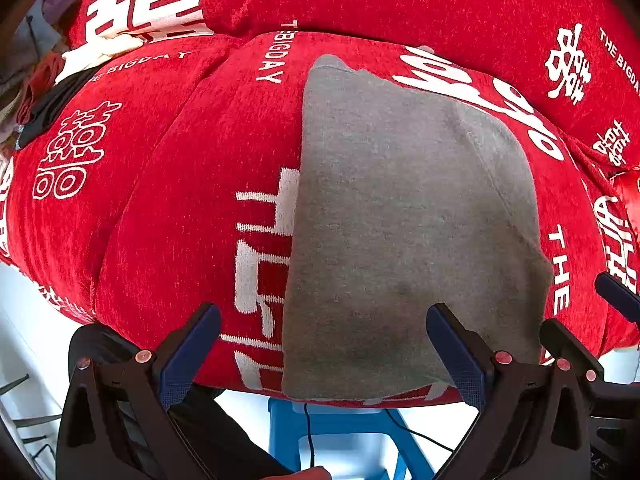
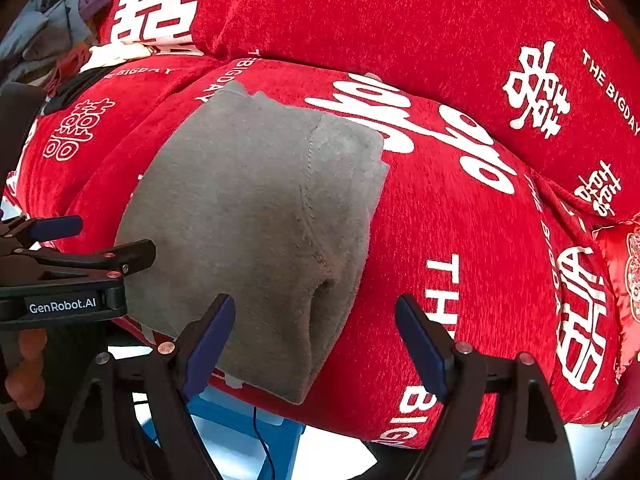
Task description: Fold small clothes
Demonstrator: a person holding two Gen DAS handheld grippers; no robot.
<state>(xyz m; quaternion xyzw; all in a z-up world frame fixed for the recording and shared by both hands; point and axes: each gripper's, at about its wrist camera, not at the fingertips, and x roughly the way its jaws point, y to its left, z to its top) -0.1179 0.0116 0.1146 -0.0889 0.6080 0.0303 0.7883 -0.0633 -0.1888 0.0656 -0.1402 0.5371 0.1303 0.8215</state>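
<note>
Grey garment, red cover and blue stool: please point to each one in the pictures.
grey garment (image 1: 400, 220), left wrist view, middle of the cloth
red cover (image 2: 460, 240), right wrist view, bare part right of the garment
blue stool (image 1: 344, 440), left wrist view, its top

clothes pile (image 1: 36, 60) cropped, blue stool (image 1: 340, 440) half hidden

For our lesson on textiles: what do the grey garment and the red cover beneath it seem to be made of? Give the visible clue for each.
Grey garment: probably cotton jersey or light fleece; matte, heathered, faintly fuzzy, with a stitched seam.
Red cover: looks like chenille or similar woven pile; ribbed, slightly shiny nap, with white characters and lettering apparently woven in rather than printed, though that is uncertain.
</note>
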